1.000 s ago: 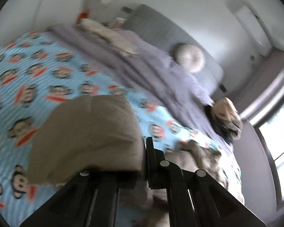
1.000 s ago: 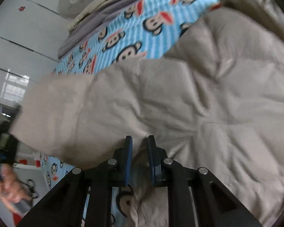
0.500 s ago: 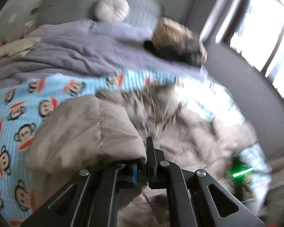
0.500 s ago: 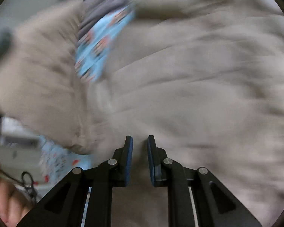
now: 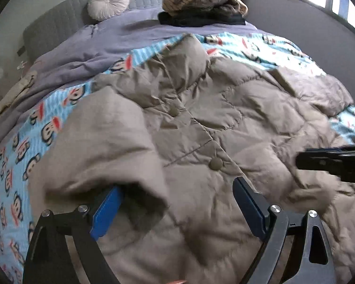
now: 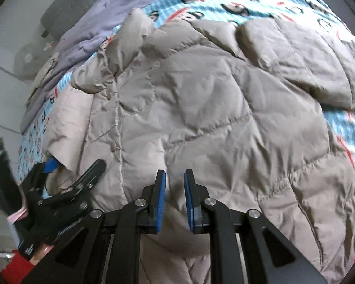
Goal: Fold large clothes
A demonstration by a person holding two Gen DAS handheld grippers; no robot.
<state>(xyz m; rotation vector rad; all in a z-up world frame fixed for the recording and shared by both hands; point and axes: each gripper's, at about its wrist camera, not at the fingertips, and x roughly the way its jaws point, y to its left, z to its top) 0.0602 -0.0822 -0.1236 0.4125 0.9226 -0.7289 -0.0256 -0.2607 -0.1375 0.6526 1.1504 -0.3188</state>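
Presently, your inventory of the bed ran as follows.

Item one: a large taupe quilted down jacket, spread front-up over most of the bed, two round covered buttons showing along its placket, collar toward the headboard. One sleeve lay folded inward over the jacket's body, its cuff end bunched just above your left gripper.

Item two: your left gripper, black with blue pads, pointed down at the jacket. Its jaws stood wide and were opening; the sleeve cuff draped between them and brushed the left-hand pad, but nothing was pinched.

Item three: your right gripper, of the same make, held over the jacket's lower body. Its jaws stood a narrow gap apart and were opening; jacket fabric bulged just beyond the gap, and no pad pressed on it.

Item four: a light blue sheet printed with cartoon monkey faces, lying under the jacket.

Item five: a lavender duvet, rumpled toward the grey padded headboard.

Item six: a round cream pleated cushion, leaning against the headboard.

Item seven: a stack of folded clothes, tan and dark, resting on the duvet near the headboard.
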